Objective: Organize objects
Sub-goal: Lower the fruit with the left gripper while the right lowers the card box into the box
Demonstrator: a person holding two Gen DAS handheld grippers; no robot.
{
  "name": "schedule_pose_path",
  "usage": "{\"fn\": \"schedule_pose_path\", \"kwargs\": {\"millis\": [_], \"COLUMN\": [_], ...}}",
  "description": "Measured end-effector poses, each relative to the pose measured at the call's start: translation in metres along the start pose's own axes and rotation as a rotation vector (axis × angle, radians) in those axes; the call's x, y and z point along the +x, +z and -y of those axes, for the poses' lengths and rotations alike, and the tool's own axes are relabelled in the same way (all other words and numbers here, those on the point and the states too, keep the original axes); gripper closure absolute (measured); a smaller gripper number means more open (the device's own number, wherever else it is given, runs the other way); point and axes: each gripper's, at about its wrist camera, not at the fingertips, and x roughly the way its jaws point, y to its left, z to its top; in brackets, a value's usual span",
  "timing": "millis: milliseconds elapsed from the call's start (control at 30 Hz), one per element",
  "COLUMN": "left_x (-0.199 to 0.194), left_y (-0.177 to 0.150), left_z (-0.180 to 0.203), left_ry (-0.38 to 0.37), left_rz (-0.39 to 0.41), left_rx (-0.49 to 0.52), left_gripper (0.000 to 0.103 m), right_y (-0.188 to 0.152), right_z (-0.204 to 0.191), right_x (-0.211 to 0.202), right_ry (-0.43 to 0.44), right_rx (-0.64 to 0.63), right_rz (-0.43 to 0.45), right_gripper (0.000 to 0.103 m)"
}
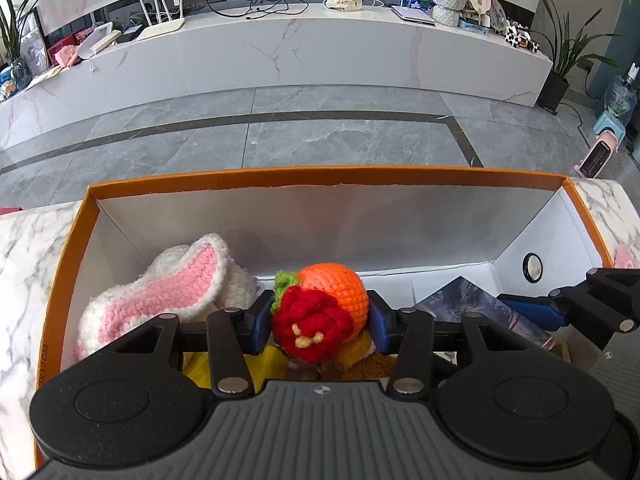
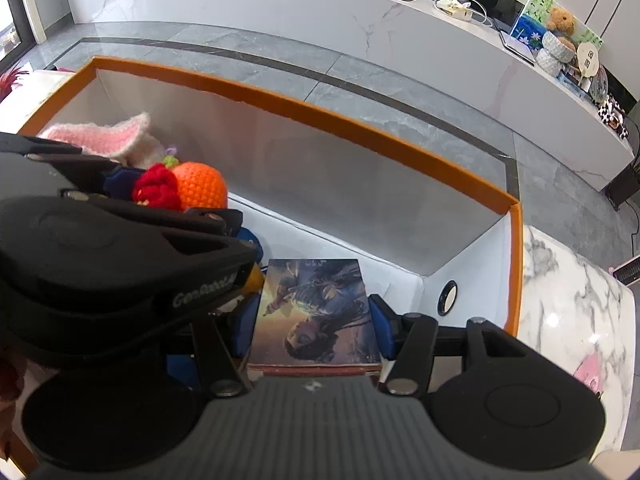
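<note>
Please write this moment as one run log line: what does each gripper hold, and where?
left gripper: shut on crochet toy | right gripper: shut on picture box | both over orange box | rabbit-ear knit inside

The left gripper (image 1: 318,320) has a ribbed dark-grey housing with a small round emblem at twelve o'clock on its top edge, flanked at nine and three o'clock by matte black discs with raised round centres. Black linkage bars fastened with silver screw heads carry blue finger pads (image 1: 258,322). The right gripper (image 2: 316,328) is built alike, and pale lettering marks the black arm seen at nine o'clock in the right wrist view.
</note>
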Motion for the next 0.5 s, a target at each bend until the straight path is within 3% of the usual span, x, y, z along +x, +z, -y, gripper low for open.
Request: {"fn": "schedule_pose_path", "kwargs": {"millis": [500], "left_x": [-0.0019], "left_y": [0.0001], "left_z": [-0.0004], "left_ry": [-0.002], "left_rz": [-0.001], "left_rx": [-0.01], "left_gripper": [0.044], "right_y": [-0.0039], "right_z": [-0.0074], "right_x": [-0.0026], "right_ry": [-0.035], "right_rx": [-0.027], "right_rz": [0.001], "right_gripper": [0.038]}}
